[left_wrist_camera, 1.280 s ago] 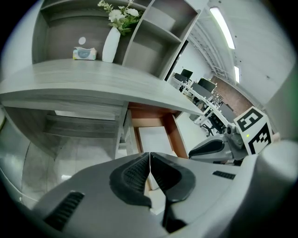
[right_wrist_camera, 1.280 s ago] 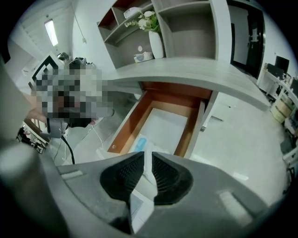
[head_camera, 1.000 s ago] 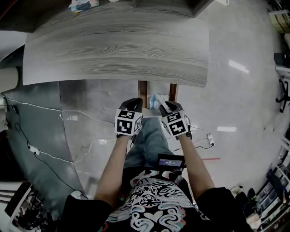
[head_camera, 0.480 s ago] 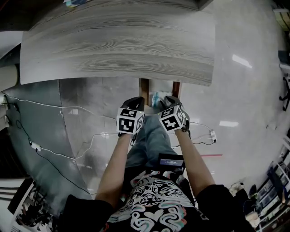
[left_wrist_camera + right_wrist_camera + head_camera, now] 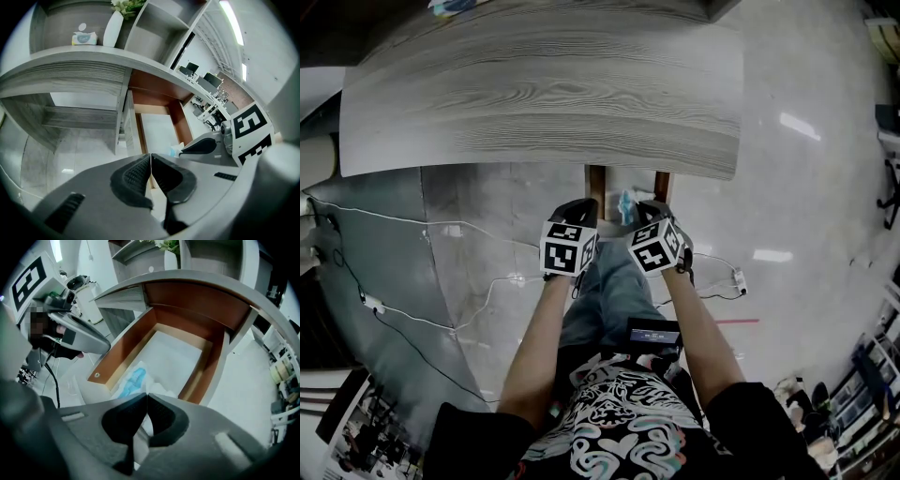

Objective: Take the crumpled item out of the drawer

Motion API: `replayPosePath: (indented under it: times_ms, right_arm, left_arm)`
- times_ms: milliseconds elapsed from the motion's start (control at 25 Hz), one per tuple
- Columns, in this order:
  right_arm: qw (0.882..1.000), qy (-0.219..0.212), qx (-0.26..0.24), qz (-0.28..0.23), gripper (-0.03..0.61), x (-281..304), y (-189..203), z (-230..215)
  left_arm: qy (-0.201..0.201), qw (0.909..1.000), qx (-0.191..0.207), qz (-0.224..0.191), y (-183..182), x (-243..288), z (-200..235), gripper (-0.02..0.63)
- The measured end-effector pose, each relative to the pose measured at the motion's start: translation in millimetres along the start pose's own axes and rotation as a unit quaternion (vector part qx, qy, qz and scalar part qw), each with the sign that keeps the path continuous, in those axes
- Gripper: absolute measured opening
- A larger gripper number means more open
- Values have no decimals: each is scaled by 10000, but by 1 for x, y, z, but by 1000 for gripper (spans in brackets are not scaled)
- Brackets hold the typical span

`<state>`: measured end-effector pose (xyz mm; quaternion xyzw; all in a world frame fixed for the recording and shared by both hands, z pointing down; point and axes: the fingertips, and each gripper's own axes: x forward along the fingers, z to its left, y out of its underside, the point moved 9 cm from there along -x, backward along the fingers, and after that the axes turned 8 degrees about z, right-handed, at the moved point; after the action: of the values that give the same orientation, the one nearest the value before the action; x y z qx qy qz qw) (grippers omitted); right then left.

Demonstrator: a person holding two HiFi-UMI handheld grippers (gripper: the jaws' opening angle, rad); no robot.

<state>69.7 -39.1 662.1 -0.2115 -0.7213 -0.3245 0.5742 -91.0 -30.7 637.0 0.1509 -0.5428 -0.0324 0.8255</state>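
The crumpled item (image 5: 133, 378), a white wrapper with blue print, lies at the front of the open wooden drawer (image 5: 131, 341) under the desk. My right gripper (image 5: 146, 393) is shut, and its tips meet on the wrapper's white edge. In the head view the crumpled item (image 5: 625, 200) shows between the two grippers, with the right gripper (image 5: 645, 210) at its right. My left gripper (image 5: 150, 157) is shut with nothing in it and hangs by the drawer's front left corner (image 5: 140, 140). From there the wrapper (image 5: 176, 150) peeks out beside the right gripper's jaw.
The grey wood-grain desk top (image 5: 544, 94) overhangs the drawer. A tissue pack (image 5: 84, 37) and a white vase (image 5: 114, 28) stand on the desk under shelves. Cables (image 5: 487, 300) trail over the shiny floor at the left. The person's knee is right below the grippers.
The right gripper has turned inward and shifted left up to the wrapper. The left gripper has barely moved.
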Motion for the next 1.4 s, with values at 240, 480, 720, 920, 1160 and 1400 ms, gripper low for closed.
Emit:
replayPosePath:
  times_ms: [240,480,720,920,1160,1400]
  right_arm:
    - [9997,-46,81,-205,11,-11,-4,-4]
    - [9990,24,131,-421,11,-20,-13,-4]
    - [9973,40,280,-676,11,-40,-17,-8]
    - [9956,79,301,-882,11,-57,-19,-6]
    - [9940,156,251,-1055,10,-72,-24,-1]
    - [9919,260,300,-1204,11,-85,-23,2]
  left_arm:
    - [-74,10000,17,-60,-3,-4,-2,8]
    - [-159,9996,91,-219,-10,-13,1,8]
    - [-145,9991,188,-363,-21,-22,-6,8]
    - [-153,9982,217,-536,-30,-33,-10,8]
    - [-162,9969,193,-739,-36,-49,-9,8]
    - [-162,9951,287,-933,-40,-63,-11,8]
